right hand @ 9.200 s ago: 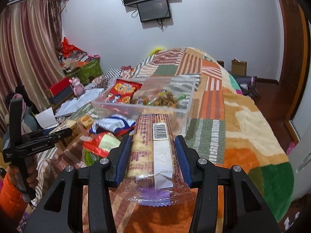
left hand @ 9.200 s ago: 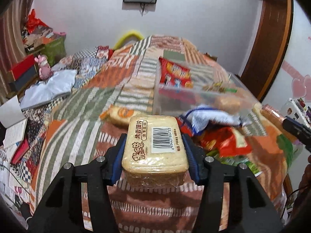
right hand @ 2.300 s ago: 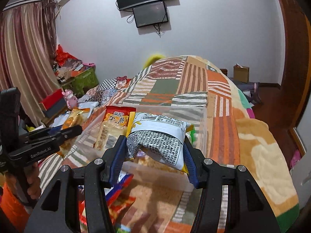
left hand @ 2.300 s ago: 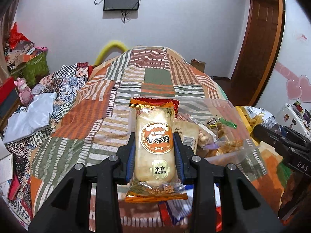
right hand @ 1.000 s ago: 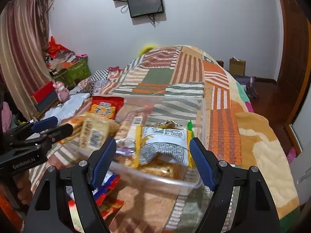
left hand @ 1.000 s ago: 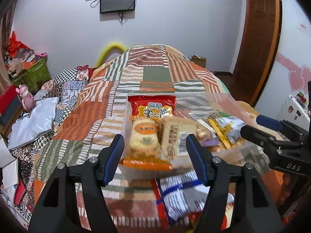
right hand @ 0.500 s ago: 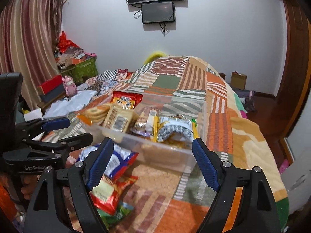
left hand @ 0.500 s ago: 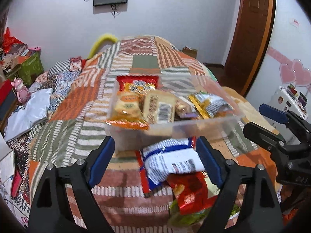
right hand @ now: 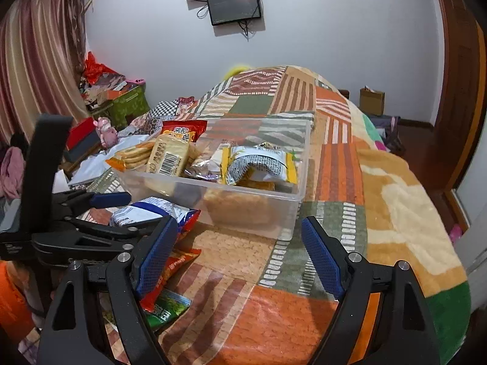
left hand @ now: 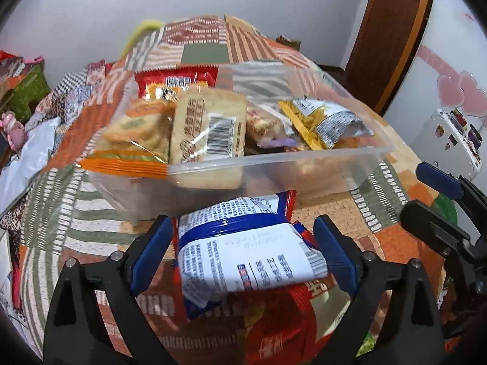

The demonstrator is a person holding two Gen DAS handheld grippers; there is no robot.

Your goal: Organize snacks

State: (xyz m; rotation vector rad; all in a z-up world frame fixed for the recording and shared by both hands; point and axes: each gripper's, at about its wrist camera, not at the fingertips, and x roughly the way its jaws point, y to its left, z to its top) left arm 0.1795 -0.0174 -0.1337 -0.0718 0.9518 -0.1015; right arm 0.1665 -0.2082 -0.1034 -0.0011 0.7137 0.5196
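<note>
A clear plastic bin [left hand: 274, 158] stands on the patchwork bed. It holds a toast pack [left hand: 207, 133], an orange cracker pack [left hand: 137, 130], a red bag [left hand: 176, 82] and a grey-yellow bag [left hand: 328, 121]. In front of the bin lies a blue-and-white snack bag [left hand: 249, 252] on top of a red bag [left hand: 274, 319]. My left gripper [left hand: 243, 225] straddles the blue-and-white bag with its jaws opening and its pads apart from the bag. My right gripper [right hand: 238, 231] is open over bare quilt before the bin, with nothing between its fingers.
A green packet [right hand: 164, 307] lies under the red bag [right hand: 173, 267] by the right gripper's left finger. Boxes, clothes and a pink toy [right hand: 105, 135] crowd the bed's left side. A white case [left hand: 447, 140] and a wooden door [left hand: 395, 30] stand right.
The left gripper let the cracker pack go into the bin, sank toward the blue-and-white bag and spread wider. The right gripper dropped the grey-yellow bag in the bin and drew back.
</note>
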